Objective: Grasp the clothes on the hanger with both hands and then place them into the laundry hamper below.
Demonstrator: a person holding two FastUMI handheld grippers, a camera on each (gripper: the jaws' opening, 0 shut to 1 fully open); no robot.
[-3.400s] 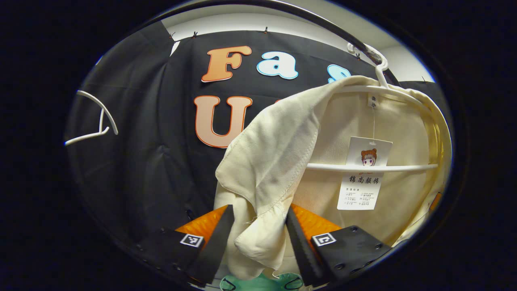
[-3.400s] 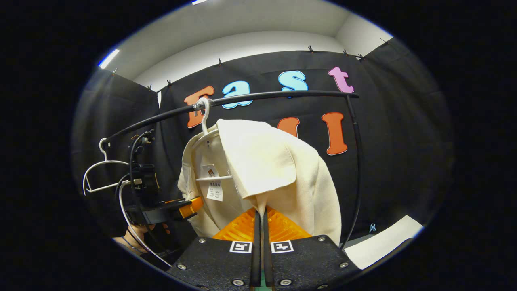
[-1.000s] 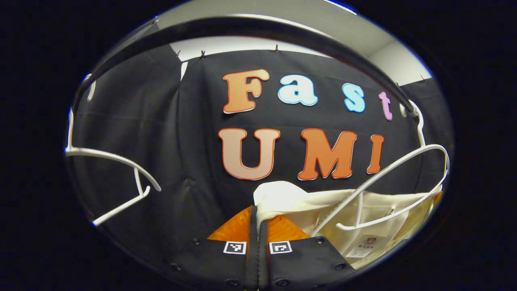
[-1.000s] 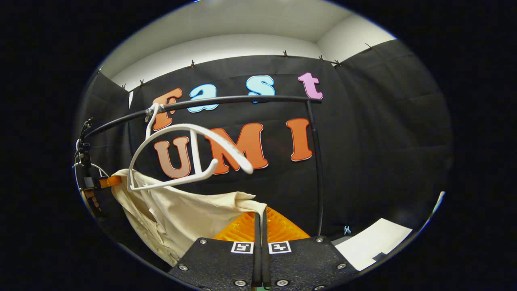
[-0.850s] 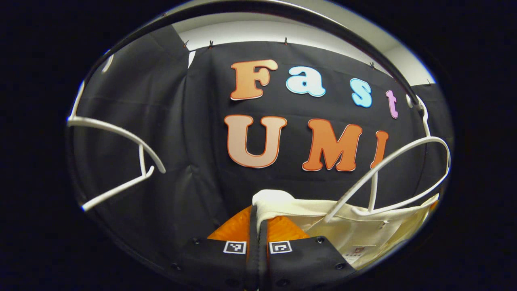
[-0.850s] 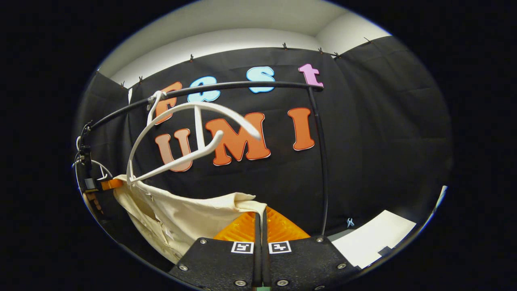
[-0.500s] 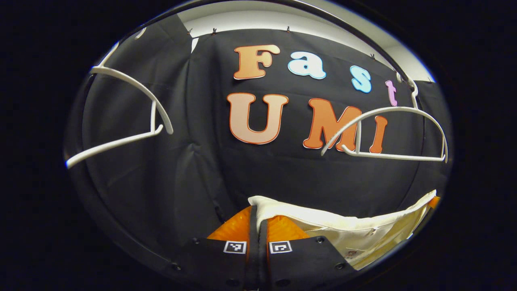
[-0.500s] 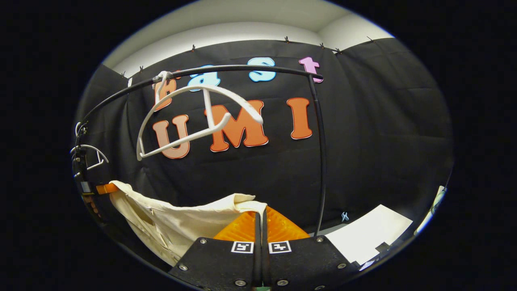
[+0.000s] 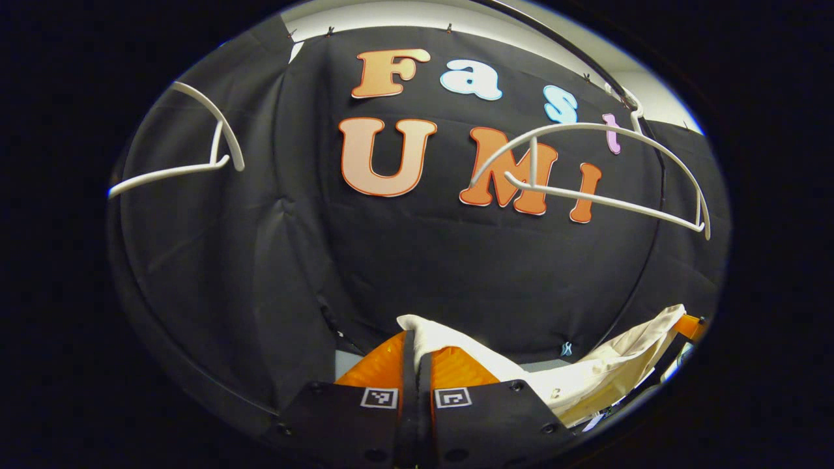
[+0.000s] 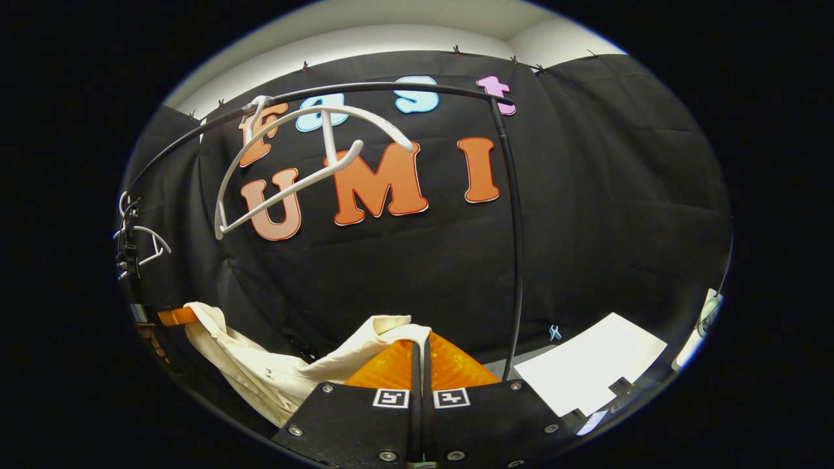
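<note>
In the left gripper view, the left hand-held gripper [image 9: 416, 345] is closed on a fold of the cream garment [image 9: 606, 374], which is stretched toward the right hand-held gripper [image 9: 689, 326] below a bare white hanger [image 9: 589, 195] on the black rail [image 9: 573, 58]. In the right gripper view, the right hand-held gripper [image 10: 420, 355] is clamped on the garment's other end [image 10: 260, 368], which sags toward the left hand-held gripper [image 10: 171, 316]; the hanger [image 10: 287, 185] is tilted on the rail [image 10: 365, 89], and no writing on the garment can be read.

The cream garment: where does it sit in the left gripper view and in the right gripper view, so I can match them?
Left gripper view: the cream garment runs from the left gripper out to the lower right edge.
Right gripper view: it sags at lower left, running up to the right gripper.
Shared landmark: the bare white hanger on the black rail.
</note>
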